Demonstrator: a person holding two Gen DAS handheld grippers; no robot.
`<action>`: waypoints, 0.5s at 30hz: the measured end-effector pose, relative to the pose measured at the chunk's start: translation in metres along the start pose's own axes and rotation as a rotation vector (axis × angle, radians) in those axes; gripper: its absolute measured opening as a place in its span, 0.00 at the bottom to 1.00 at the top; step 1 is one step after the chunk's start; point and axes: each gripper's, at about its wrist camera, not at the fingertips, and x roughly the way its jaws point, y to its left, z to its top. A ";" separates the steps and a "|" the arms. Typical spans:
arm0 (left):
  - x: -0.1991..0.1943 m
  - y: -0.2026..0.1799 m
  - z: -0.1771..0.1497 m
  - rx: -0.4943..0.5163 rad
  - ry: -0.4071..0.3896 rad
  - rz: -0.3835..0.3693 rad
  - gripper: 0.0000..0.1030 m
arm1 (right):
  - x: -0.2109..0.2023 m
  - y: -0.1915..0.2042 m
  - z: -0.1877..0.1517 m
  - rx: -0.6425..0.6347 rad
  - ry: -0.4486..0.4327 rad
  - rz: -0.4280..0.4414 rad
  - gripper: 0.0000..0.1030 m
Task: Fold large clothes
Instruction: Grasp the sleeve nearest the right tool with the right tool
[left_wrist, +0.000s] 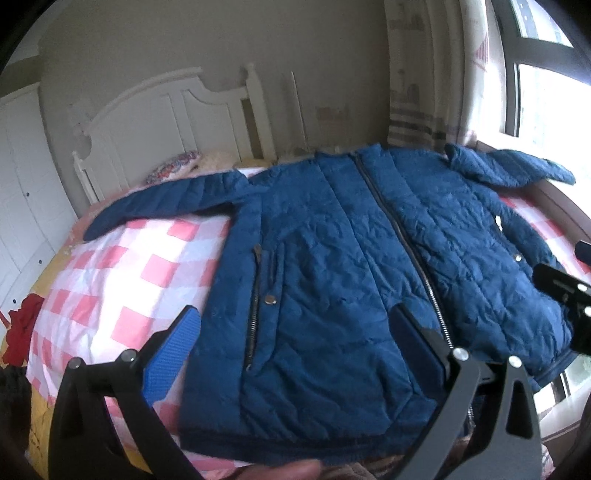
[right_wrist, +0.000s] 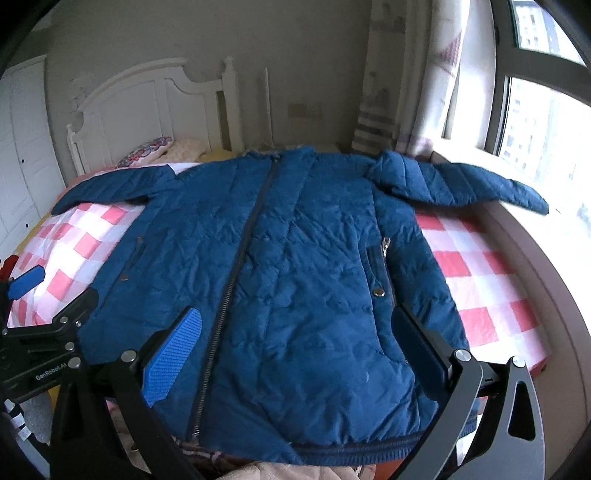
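Note:
A big blue quilted jacket (left_wrist: 332, 240) lies flat and zipped, front up, on the checked bed, both sleeves spread sideways. My left gripper (left_wrist: 295, 347) hovers open over the jacket's lower left part, near the hem, holding nothing. In the right wrist view the same jacket (right_wrist: 295, 251) fills the middle, and my right gripper (right_wrist: 295, 347) stands open above its lower right half, between the zip and the right pocket. The left gripper (right_wrist: 27, 282) shows at the left edge of that view, and part of the right gripper (left_wrist: 565, 295) at the right edge of the left wrist view.
The bed has a pink and white checked cover (left_wrist: 129, 266), a white headboard (left_wrist: 166, 122) and a patterned pillow (left_wrist: 173, 168) at the far end. A window sill and window (right_wrist: 535, 122) run along the right. Red cloth (left_wrist: 22, 328) lies at the left edge.

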 end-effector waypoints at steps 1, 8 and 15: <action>0.006 -0.001 0.003 0.005 0.015 -0.003 0.98 | 0.007 -0.005 0.002 0.007 0.015 -0.001 0.96; 0.100 -0.020 0.053 0.147 0.157 0.011 0.98 | 0.084 -0.105 0.043 0.194 0.109 -0.064 0.96; 0.222 -0.021 0.116 0.126 0.224 0.018 0.98 | 0.177 -0.227 0.102 0.422 0.108 -0.226 0.96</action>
